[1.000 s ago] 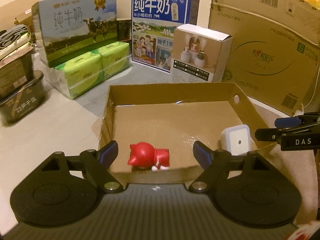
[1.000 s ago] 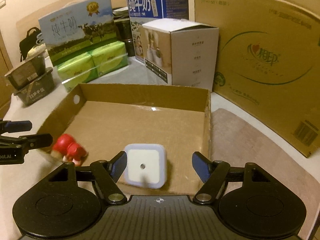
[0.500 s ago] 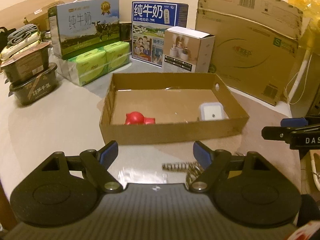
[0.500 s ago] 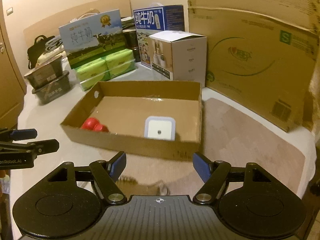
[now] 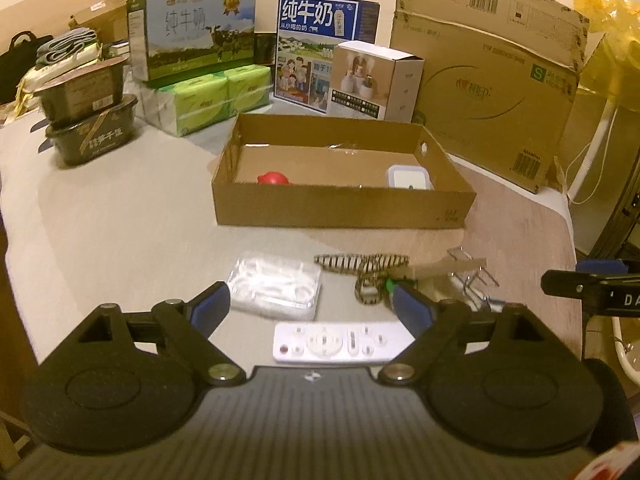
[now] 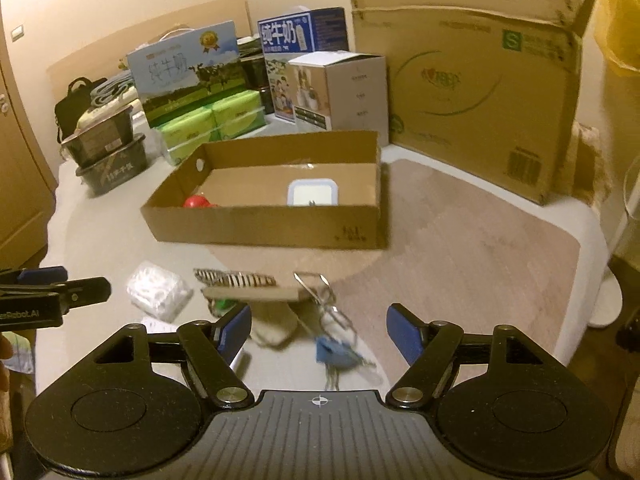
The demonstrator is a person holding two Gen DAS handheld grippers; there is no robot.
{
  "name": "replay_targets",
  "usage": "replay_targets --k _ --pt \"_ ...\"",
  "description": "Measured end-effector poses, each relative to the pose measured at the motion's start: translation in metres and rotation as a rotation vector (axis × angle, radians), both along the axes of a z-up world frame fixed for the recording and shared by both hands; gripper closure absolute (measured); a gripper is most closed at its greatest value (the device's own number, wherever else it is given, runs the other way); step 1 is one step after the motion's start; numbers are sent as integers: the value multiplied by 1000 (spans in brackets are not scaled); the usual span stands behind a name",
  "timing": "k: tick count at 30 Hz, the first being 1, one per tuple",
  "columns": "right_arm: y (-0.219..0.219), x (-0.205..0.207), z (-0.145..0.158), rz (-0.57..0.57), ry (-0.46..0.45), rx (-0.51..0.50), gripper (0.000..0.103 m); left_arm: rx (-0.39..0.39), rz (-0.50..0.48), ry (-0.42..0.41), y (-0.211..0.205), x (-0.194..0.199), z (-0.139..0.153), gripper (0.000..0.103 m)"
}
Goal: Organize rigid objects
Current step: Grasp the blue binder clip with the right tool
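Both grippers, L [image 5: 310,308] & R [image 6: 318,330], fingers wide, empty (L's just opened further): centre L over flat white plastic remote [image 5: 340,342] w/ even pads before closing.

Both wrist cameras look forward and downward over the table [image 5: 120,216], side by side; both views share the cardboard box [image 5: 340,210] [image 6: 264,228].
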State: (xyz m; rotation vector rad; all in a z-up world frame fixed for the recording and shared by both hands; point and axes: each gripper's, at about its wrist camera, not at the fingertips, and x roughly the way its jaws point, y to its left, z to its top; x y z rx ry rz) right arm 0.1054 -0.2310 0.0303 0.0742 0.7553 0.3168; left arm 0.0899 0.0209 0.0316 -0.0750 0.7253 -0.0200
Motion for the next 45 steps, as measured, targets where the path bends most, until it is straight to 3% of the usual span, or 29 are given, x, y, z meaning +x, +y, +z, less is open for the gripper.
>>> replay_targets --k 8,21,39,45 --pt "-11 -23 -13 -20 19 -2 28 -4 1 18 -1 -21 -11 11" --pt "-18 -21 -34 -43 52 19 28 -14 11 41 -5 -21 -26 11" --pt "-22 27 -86 -79 136 195 29 -60 2 79 -6 15 -59 11" --pt "-22 41 -97 -89 117 232 30 -79 -3 96 -4 25 -69 11"
